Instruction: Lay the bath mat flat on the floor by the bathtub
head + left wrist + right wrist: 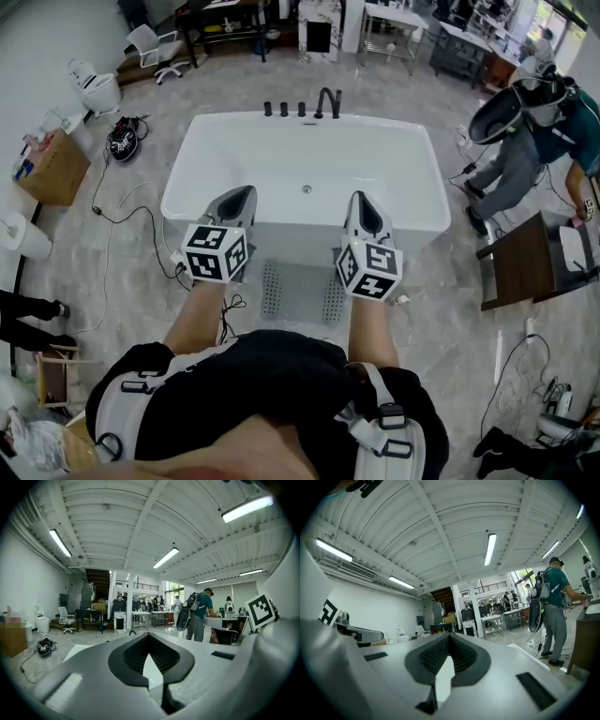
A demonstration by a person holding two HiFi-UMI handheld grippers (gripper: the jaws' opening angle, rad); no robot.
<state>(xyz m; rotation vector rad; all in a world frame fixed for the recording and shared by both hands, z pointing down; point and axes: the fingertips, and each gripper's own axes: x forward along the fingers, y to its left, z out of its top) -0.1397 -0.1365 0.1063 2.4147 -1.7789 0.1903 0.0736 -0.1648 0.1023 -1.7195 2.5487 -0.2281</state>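
Observation:
The grey bath mat (298, 292) lies flat on the marble floor, right in front of the white bathtub (300, 234). I hold both grippers up level over it, pointing at the tub. The left gripper (246, 193) is shut with nothing between its jaws, and the left gripper view (149, 636) looks across the room over the tub. The right gripper (360, 199) is likewise shut and empty (449, 636). Neither touches the mat. My arms and body hide the mat's near edge.
A black faucet (328, 101) stands at the tub's far rim. A person in a teal shirt (539, 131) bends at the right by a dark wooden table (525, 264). A cardboard box (52, 169), a toilet (94, 89) and floor cables (122, 216) are at the left.

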